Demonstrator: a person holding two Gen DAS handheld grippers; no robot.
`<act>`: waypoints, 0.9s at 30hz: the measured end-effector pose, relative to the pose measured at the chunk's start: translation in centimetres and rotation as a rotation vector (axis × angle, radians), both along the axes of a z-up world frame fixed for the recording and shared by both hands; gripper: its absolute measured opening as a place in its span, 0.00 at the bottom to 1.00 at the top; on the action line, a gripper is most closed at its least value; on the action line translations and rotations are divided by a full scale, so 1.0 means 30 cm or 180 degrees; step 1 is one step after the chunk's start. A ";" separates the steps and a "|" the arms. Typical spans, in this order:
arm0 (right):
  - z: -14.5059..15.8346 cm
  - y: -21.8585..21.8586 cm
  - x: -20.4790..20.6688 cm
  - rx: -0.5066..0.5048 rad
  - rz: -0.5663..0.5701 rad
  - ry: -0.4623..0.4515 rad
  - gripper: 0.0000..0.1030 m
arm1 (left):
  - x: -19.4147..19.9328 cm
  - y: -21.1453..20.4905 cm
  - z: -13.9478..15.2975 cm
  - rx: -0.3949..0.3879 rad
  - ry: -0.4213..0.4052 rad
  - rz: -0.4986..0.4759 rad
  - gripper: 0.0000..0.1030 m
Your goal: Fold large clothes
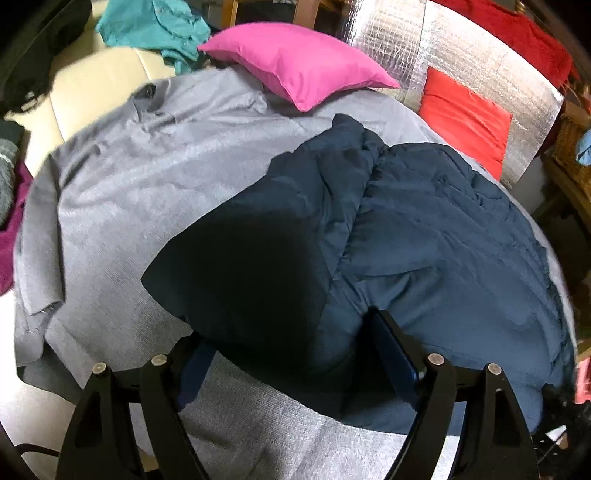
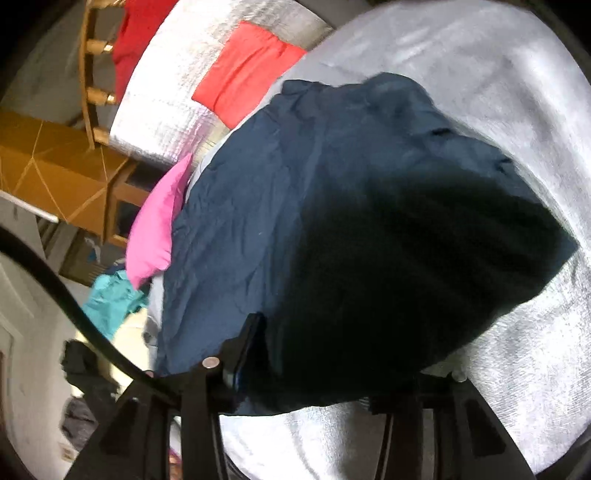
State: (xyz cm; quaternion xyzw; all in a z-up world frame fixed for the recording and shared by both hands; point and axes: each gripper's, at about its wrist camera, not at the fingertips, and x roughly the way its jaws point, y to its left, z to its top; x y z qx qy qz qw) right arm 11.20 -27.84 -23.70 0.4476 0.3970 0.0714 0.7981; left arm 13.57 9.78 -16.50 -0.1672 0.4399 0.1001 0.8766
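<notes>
While the left wrist cam looks fwd, count reads: 1 navy garment (image 1: 388, 236), 1 grey sheet (image 1: 147, 192) under it, 1 pink pillow (image 1: 299, 70) at 12 o'clock, 1 orange-red cushion (image 1: 461, 118) at 2 o'clock on a silver foil mat (image 1: 399, 48), 1 teal cloth (image 1: 155, 26) at 11 o'clock, 1 red cloth (image 1: 517, 37) at 1 o'clock. Left gripper (image 1: 291, 354) stands wide apart, both fingers (image 1: 395, 354) straddling a dark bunched fold of the navy garment at 6 o'clock; fabric fills the gap, but whether it's pinched I can't tell. Garment's far edge ends just short of the pillow; bare grey sheet runs 8 to 11 o'clock, w/ its own hem folded over at 8 o'clock.

Right wrist cam, rolled sideways: same 1 navy garment (image 2: 332, 206), 1 grey sheet (image 2: 498, 92), pink pillow (image 2: 159, 229) at 9 o'clock touching the garment edge, orange-red cushion (image 2: 247, 74) at 11 o'clock, teal cloth (image 2: 110, 299) at 8 o'clock, 1 wooden chair (image 2: 92, 74) at 10 o'clock. Right gripper (image 2: 325, 354): left finger (image 2: 247, 343) shows against the fabric, the other is buried under the dark fold, so opening can't be told. Open sheet lies 1 to 5 o'clock.
</notes>
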 end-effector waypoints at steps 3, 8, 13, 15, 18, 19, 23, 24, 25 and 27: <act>-0.025 -0.067 -0.022 0.0244 -0.0177 0.0046 0.50 | 0.008 0.055 -0.012 -0.0338 0.0079 -0.0016 0.82; -0.047 -0.138 -0.058 0.0437 -0.0493 0.0053 0.51 | -0.013 0.179 -0.031 -0.0889 -0.0065 0.0341 0.82; -0.024 -0.125 -0.063 0.0225 -0.0576 -0.0008 0.46 | 0.015 0.156 -0.047 -0.0949 -0.0052 0.0128 0.82; 0.017 -0.112 -0.066 0.0017 -0.0574 -0.0126 0.40 | 0.011 0.149 -0.032 -0.0857 -0.0116 0.0095 0.76; 0.089 -0.080 -0.081 -0.0397 -0.0545 -0.0361 0.38 | 0.012 0.134 -0.019 -0.0743 -0.0160 0.0075 0.74; 0.094 -0.077 -0.078 -0.0461 -0.0533 -0.0363 0.38 | 0.018 0.123 -0.026 -0.0666 -0.0110 0.0070 0.74; 0.006 -0.114 -0.057 -0.0225 -0.0502 0.0063 0.41 | 0.025 0.083 -0.033 -0.0351 -0.0025 0.0015 0.76; 0.004 -0.124 -0.060 -0.0135 -0.0501 0.0059 0.41 | 0.024 0.073 -0.025 -0.0263 -0.0037 -0.0002 0.76; 0.013 -0.132 -0.067 -0.0092 -0.0494 0.0047 0.42 | 0.023 0.065 -0.020 -0.0194 -0.0036 -0.0018 0.76; 0.025 -0.145 -0.083 -0.0088 -0.0503 0.0025 0.48 | 0.012 0.051 -0.009 -0.0053 -0.0045 -0.0036 0.76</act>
